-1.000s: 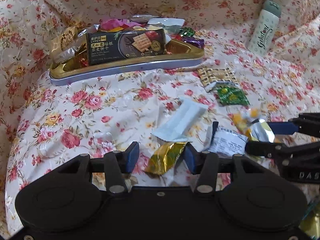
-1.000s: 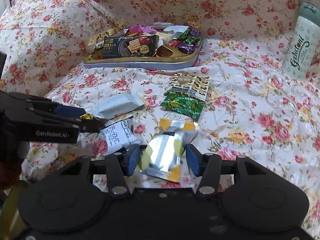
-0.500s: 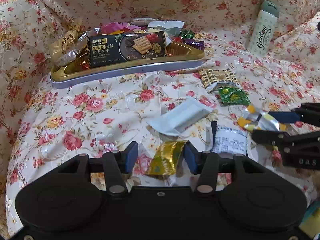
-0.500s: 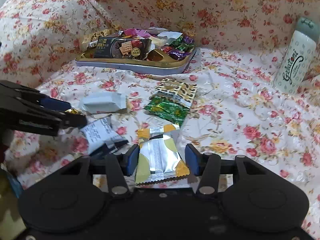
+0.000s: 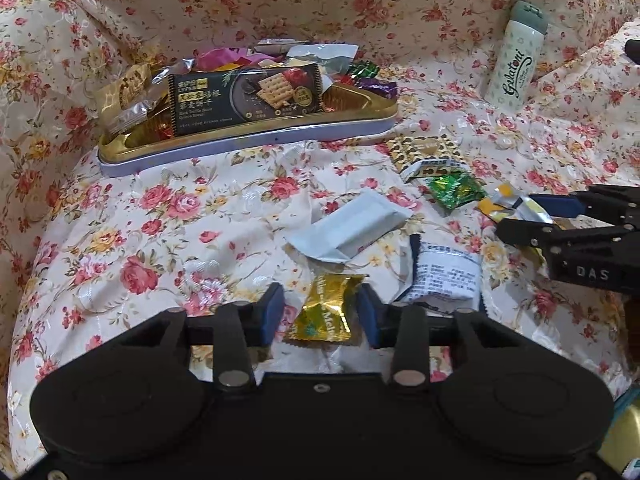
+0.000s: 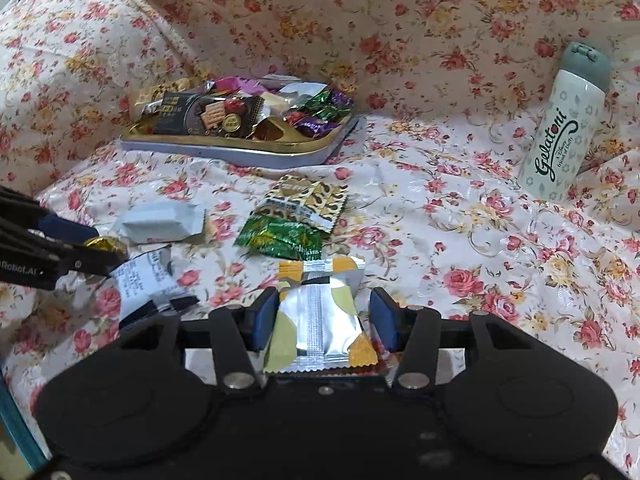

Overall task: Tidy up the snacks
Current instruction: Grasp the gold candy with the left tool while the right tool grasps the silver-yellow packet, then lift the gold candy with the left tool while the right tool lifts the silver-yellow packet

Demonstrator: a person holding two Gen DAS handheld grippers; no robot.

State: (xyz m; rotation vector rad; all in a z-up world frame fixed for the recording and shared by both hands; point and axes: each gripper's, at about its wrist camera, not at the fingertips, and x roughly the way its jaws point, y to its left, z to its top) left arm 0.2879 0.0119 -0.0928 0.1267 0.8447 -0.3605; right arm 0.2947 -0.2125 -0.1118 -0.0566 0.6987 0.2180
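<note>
Well in front of the snack tray (image 5: 248, 142), the left gripper (image 5: 320, 312) is closing around a gold candy (image 5: 326, 310), pads not yet pressing. The right gripper (image 6: 324, 320) stands unclenched around a silver-yellow packet (image 6: 320, 316). Pick-up step, I judge; next, squeeze, lift, carry to the tray.

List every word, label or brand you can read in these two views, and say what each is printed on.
"Gelatoni": white bottle.
"DAS": side of the right gripper.
"Robot.AI", its start cut off: side of the left gripper.
"Mel", partly readable: gold candy wrapper between the closing left jaws.
Cracker packet in the tin: lettering too small to read.
White packet: print blurred.
</note>
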